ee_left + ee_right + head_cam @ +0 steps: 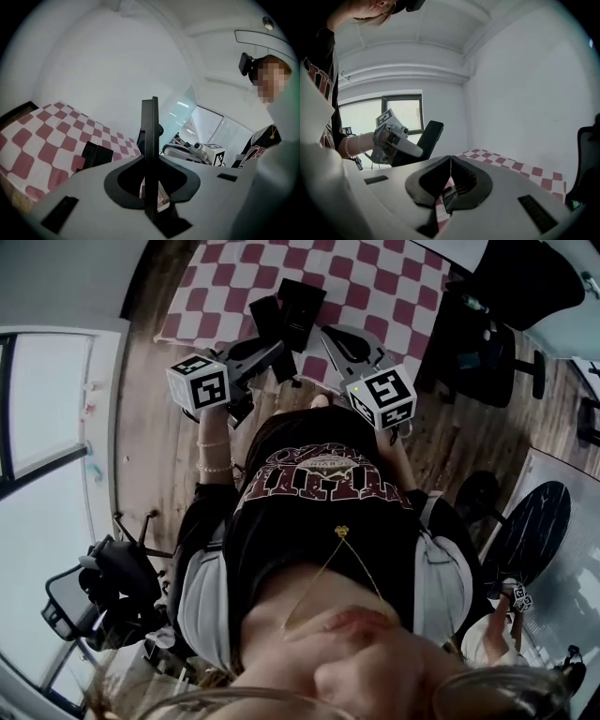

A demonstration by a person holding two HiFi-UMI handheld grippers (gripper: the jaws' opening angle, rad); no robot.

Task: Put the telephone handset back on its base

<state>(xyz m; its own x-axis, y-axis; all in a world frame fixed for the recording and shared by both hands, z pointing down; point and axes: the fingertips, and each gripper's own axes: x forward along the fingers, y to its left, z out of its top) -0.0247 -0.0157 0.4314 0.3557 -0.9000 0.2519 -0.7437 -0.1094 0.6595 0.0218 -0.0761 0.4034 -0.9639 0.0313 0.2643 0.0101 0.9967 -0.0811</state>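
A black telephone handset (150,136) stands upright, seen edge-on, between the jaws of my left gripper (151,164), which is shut on it. From the right gripper view the handset (427,138) sticks up and to the right out of that gripper. In the head view the handset (272,334) hangs over the near edge of the checked table, just left of the black base (305,298). The base (96,154) sits on the cloth ahead and to the left. My right gripper (450,158) is shut with nothing in it, beside the left one near the table edge (328,334).
The table carries a red-and-white checked cloth (375,277). A black office chair (506,324) stands to its right on the wooden floor. A window runs along the left side (47,399), with another dark chair (103,587) below it.
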